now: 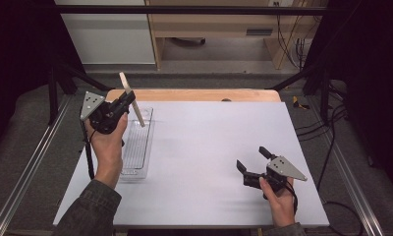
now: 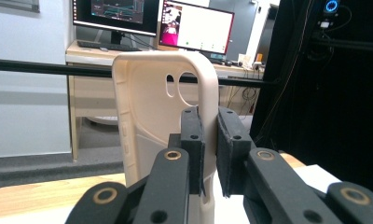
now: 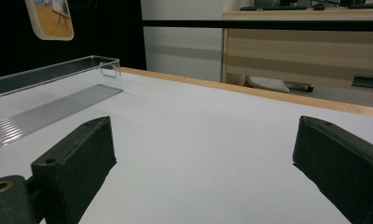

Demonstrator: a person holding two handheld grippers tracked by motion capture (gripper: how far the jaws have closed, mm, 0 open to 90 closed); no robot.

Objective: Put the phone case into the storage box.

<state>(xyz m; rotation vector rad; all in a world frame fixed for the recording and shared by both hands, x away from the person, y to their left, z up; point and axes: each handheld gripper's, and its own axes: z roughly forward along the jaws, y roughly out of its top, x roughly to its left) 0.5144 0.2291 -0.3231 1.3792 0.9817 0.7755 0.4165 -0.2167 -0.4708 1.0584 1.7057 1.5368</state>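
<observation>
Cream phone case held edge-on, raised above the far end of the clear tray at counter's left. Left gripper: jaws clamped on the case's side wall. Right gripper: jaws wide apart, nothing between them, low over bare counter, well apart from tray.

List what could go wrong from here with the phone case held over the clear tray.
1. The left claw pinches the beige phone case only by one side edge, so the case might twist or slip out of the grip.
2. The case hangs tilted above the clear tray; lowered at that angle, it may catch the tray's wall rather than lie flat.
3. The right claw stands open, far from the light tray, which could slide if bumped.
</observation>
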